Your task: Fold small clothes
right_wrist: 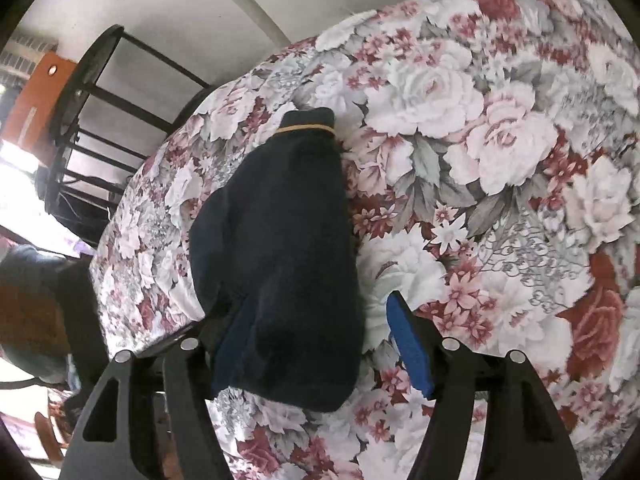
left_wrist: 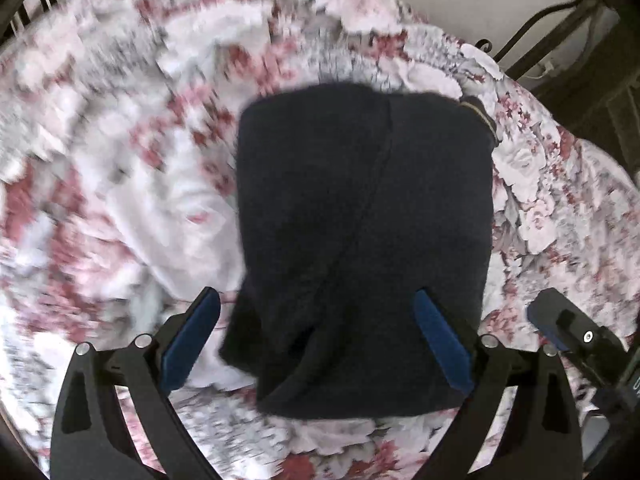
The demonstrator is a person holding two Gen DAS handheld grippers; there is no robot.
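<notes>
A dark navy garment [left_wrist: 360,240] lies folded into a rough rectangle on the floral bedspread [left_wrist: 560,208]. A cuff with a thin yellow stripe [left_wrist: 482,116] sticks out at its far right corner. My left gripper [left_wrist: 316,340] is open, its blue pads either side of the garment's near edge, not closed on it. In the right wrist view the same garment [right_wrist: 280,248] lies with its striped cuff [right_wrist: 306,128] at the far end. My right gripper [right_wrist: 316,344] is open, and the garment's near end lies between the jaws. The right gripper also shows in the left wrist view [left_wrist: 560,324].
A white cloth [left_wrist: 168,208] lies crumpled on the bed left of the garment. The bed's edge [right_wrist: 120,216] runs along the left, with a black metal frame [right_wrist: 92,92] and an orange object [right_wrist: 36,96] beyond it.
</notes>
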